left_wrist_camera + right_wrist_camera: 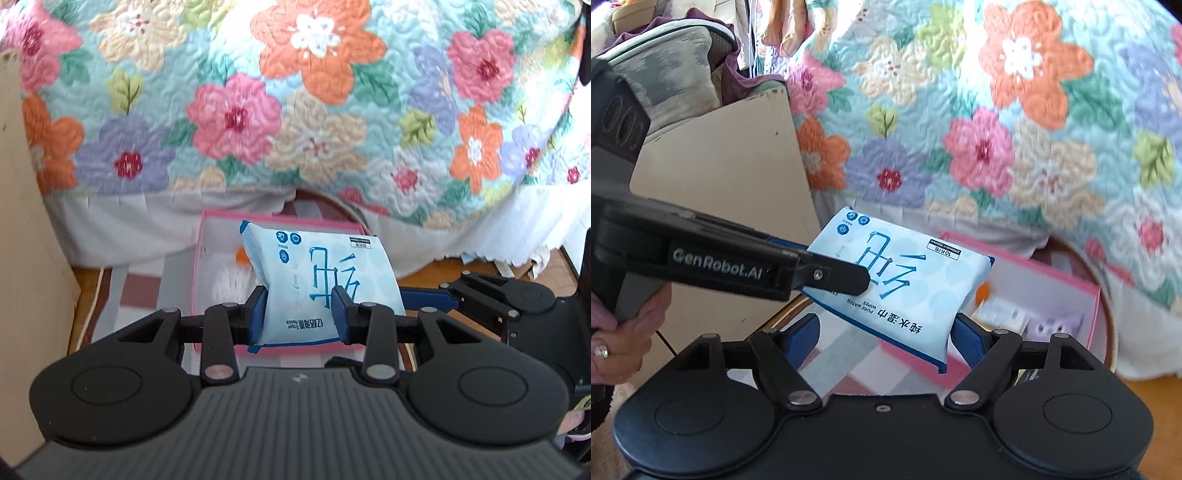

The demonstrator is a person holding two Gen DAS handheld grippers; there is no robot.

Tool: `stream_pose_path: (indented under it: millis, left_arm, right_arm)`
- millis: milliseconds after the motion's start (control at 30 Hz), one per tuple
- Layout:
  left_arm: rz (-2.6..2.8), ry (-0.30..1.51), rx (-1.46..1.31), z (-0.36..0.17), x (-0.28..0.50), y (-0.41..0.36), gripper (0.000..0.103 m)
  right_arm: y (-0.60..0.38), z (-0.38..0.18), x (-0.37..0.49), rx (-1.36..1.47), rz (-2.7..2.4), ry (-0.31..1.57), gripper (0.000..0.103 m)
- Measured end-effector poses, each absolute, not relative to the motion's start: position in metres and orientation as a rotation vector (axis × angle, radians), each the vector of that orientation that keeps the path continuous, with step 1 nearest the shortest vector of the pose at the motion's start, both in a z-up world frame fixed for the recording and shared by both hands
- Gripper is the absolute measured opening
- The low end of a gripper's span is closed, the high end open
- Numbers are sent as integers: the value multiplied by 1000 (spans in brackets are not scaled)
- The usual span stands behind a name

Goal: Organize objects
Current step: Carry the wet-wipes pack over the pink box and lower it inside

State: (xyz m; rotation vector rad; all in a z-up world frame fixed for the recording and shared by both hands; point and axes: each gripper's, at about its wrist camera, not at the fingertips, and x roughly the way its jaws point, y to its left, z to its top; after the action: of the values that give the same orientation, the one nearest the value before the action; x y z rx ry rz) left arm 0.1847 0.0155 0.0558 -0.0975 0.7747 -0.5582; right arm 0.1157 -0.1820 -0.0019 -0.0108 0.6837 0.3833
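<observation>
In the left wrist view, a wipes packet (317,280) is clamped mid-frame by the left gripper (299,314), held above the pink box (207,236), probably for dropping in. In the right wrist view, the right gripper (886,332) is spread wide, empty, below the packet.

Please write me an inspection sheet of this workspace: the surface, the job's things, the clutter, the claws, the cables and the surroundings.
Surface: checked mat on a wooden floor.
Job's things: pack of wet wipes held above an open pink box, which has small items inside, blurred.
Clutter: torn paper scraps by the bed skirt.
Claws: left claw shut on the pack; right claw open, close under the pack's end.
Cables: white cord along the floor.
Surroundings: flowered quilt; beige cabinet.
</observation>
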Motion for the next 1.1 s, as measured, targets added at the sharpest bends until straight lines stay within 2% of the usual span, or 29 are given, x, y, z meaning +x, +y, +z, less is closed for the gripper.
stream_pose_path:
  millis: [167,400,767,900,1100]
  left_arm:
    - [-577,803,-124,42,233,6,35]
    - [-549,908,-145,-26,296,-22,34]
    - [-515,1068,-81,-90,328,-35,33]
    - [-512,1034,-57,-89,325,-36,34]
    - [-476,1106,-38,-101,334,-41,34]
  right_arm:
    - [-196,-11,157,8,360,676,84]
    - [-234,-73,224,236,322,774,83]
    - [-258,-153,253,400,325,944,58]
    - [-262,-166,258,483,316,975,57]
    - [-258,-172,257,470,304,976,57]
